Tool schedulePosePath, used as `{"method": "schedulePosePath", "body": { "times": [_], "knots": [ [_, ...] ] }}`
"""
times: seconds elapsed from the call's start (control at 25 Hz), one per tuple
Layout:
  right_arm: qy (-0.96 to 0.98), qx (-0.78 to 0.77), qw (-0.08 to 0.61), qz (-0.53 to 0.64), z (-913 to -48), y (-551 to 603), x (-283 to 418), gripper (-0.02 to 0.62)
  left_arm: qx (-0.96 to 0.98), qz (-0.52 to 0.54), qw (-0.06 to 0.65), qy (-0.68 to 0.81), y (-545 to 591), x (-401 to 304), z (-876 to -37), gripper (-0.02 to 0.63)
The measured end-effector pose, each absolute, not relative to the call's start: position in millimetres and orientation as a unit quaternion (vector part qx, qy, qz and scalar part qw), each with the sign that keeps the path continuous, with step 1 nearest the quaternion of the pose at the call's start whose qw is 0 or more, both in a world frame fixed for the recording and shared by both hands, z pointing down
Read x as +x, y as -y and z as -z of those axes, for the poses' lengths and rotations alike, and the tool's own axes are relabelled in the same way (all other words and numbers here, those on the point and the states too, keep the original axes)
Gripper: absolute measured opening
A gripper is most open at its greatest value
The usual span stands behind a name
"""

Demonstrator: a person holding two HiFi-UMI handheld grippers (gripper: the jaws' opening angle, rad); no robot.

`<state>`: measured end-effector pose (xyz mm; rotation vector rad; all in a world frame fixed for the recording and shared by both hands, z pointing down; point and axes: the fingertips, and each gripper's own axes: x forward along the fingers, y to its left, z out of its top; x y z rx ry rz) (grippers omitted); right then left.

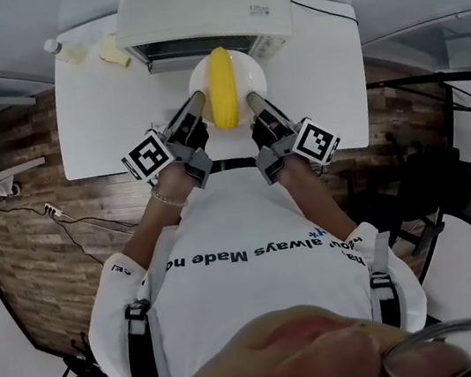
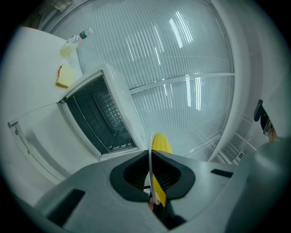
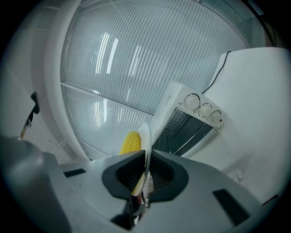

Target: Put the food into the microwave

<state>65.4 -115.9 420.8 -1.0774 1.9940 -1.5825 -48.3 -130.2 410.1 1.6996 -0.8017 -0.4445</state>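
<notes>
Gripping a white plate [image 1: 248,74] from opposite sides, the left gripper [image 1: 197,103] and the right gripper [image 1: 252,98] are each clamped on its rim. Both gripper views show the jaws drawn nearly together with only the thin plate edge between them. A yellow corn cob [image 1: 221,87] lies on the plate midway between the two grippers, equally near to each. Its long axis runs straight up the head view, pointing at the microwave [image 1: 200,1] at top centre. The microwave's dark opening lies directly ahead of the plate and just beyond it, with the door [image 2: 45,136] folded down and outward at the front. By this reading, the coming move is a level push forward. The plate must clear the lowered door and enter squarely, and a sideways tilt could roll the cob off. On the white table [image 1: 98,116], a small bottle [image 1: 62,49] and a yellow chunk [image 1: 114,51] sit in the upper left, well clear of the path.
</notes>
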Motion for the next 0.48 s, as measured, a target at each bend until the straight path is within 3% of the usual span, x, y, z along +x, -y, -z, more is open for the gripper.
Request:
{"method": "schedulePosePath", "body": {
  "times": [0.48],
  "knots": [
    [-0.701, -0.383, 0.181, 0.573, -440.4, 126.4, 61.3, 0.028, 0.722, 0.178, 0.574, 0.343, 141.9, -53.2, -431.3, 0.018]
  ]
}}
